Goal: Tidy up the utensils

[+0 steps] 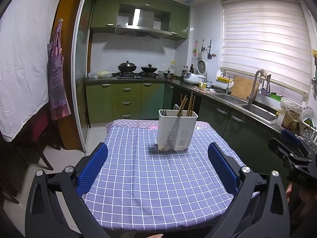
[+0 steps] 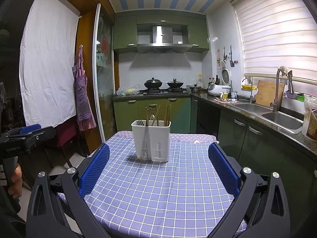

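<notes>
You are facing a small table [image 1: 158, 188] covered with a purple-blue checked cloth, inside a kitchen with green cabinets [image 1: 126, 99]. Behind the table a gas stove is carrying two lidded woks [image 1: 127, 66], with a steel range hood [image 1: 141, 29] above. Along your right side a dark counter is running toward you, holding a white rice cooker [image 1: 193, 77], a double steel sink [image 1: 255, 109] with a tall faucet, and a wooden cutting board [image 1: 242, 87] leaning under a drawn window blind [image 1: 265, 45]. On your left a purple checked apron [image 1: 56, 75] is hanging beside a white sheet [image 1: 21, 59].

Nothing is lying on the cloth between your tools and the caddy; the path is clear.

The white plastic utensil caddy [image 1: 177, 131] is standing upright near the far edge of the table, slightly right of center in the left view. It has slotted vents low on its front. Wooden chopsticks [image 1: 190, 104] are leaning out of it, a spoon [image 2: 152, 118] is showing among them, and dark fork tines [image 2: 140, 122] are peeking over the left rim.

Your left gripper [image 1: 157, 165] is hovering over the near cloth, its blue pads [image 1: 93, 170] spread wide and holding nothing. Your right gripper [image 2: 158, 166] is doing the same, pads wide apart, well short of the caddy.
</notes>
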`<state>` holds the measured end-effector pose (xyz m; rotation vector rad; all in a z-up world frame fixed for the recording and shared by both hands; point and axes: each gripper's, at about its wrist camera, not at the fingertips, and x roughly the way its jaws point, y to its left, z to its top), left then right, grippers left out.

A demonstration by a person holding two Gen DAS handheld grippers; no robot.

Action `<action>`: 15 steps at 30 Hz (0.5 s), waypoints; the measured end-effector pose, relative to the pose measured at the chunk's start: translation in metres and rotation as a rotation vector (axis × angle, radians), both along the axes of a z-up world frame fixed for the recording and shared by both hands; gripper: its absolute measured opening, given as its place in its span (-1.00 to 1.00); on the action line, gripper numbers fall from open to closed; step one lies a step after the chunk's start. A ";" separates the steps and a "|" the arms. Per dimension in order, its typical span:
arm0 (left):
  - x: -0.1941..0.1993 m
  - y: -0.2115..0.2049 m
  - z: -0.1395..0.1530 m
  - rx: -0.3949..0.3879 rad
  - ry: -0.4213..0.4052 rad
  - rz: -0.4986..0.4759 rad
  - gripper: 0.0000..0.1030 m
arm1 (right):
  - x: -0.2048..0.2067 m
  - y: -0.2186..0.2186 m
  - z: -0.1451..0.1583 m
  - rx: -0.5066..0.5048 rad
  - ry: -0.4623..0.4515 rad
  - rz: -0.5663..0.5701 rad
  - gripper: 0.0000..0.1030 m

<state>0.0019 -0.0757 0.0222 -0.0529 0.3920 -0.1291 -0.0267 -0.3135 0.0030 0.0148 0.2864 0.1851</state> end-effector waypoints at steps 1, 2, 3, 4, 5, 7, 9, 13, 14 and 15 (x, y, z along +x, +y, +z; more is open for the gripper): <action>0.000 0.000 0.000 -0.002 0.002 -0.005 0.87 | 0.000 0.000 0.000 0.000 0.001 -0.001 0.91; 0.001 0.000 0.000 -0.006 0.006 -0.010 0.87 | 0.000 0.001 0.000 -0.001 0.002 -0.001 0.91; 0.001 -0.001 0.000 -0.007 0.009 -0.012 0.87 | 0.001 0.000 0.000 0.000 0.004 0.000 0.91; 0.002 -0.002 0.000 -0.005 0.014 -0.012 0.87 | 0.001 -0.002 -0.001 0.000 0.005 0.003 0.91; 0.003 -0.002 -0.001 0.002 0.020 -0.006 0.87 | 0.001 -0.001 -0.002 0.001 0.006 0.004 0.91; 0.005 -0.004 -0.002 0.010 0.026 -0.002 0.87 | 0.003 -0.003 -0.003 0.000 0.008 0.007 0.91; 0.006 -0.005 -0.003 0.012 0.029 -0.002 0.87 | 0.003 -0.003 -0.003 0.001 0.008 0.007 0.91; 0.004 -0.008 -0.003 0.031 -0.002 0.008 0.87 | 0.003 -0.002 -0.002 0.000 0.009 0.006 0.91; 0.004 -0.008 -0.003 0.033 -0.003 0.009 0.87 | 0.002 -0.001 -0.003 0.000 0.010 0.007 0.91; 0.003 -0.008 -0.004 0.029 -0.005 0.007 0.87 | 0.003 -0.002 -0.004 -0.001 0.011 0.009 0.91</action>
